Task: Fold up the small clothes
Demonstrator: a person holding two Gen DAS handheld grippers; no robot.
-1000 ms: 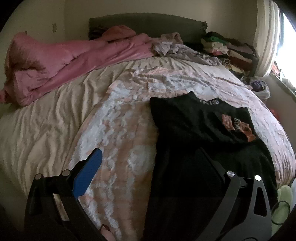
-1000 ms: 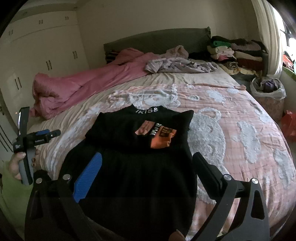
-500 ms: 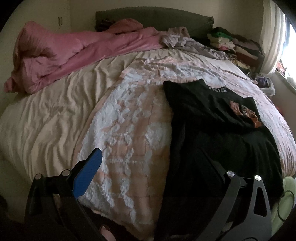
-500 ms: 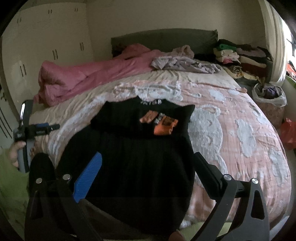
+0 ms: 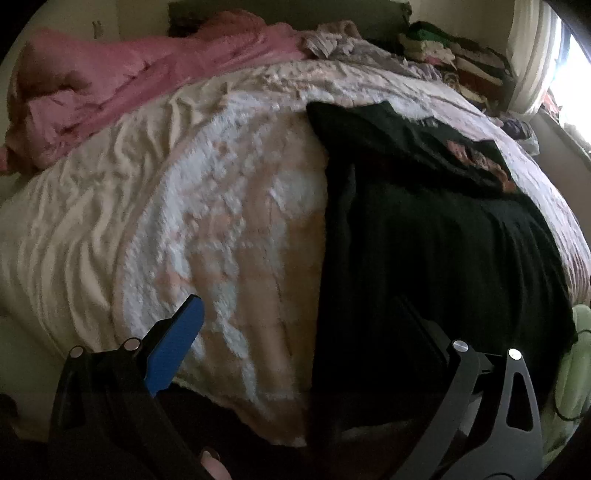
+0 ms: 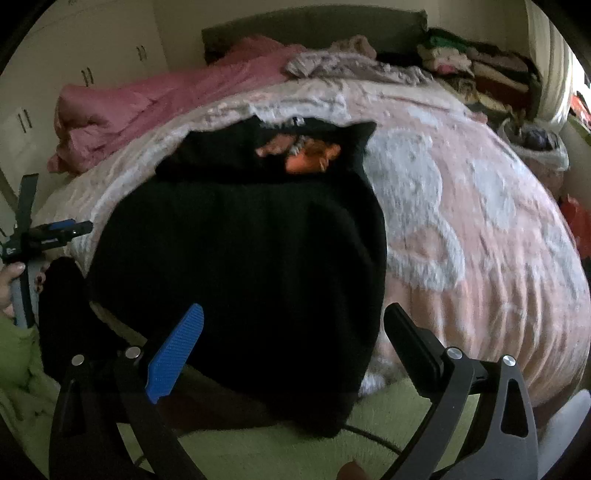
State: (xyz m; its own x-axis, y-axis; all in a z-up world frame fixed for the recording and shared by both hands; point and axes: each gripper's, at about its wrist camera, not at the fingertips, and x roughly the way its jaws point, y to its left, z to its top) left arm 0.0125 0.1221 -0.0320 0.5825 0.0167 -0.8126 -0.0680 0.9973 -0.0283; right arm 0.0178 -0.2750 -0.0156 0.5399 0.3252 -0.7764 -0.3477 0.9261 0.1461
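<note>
Pink-and-white blanket covers the bed, a black shirt draped over its near edge; left hand-held gripper and right hand-held gripper both gape empty.

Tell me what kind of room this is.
Most likely a bedroom in a home: a large bed with a pink patterned blanket, a crumpled pink duvet by the headboard, and built-in wardrobe doors along the wall.
</note>
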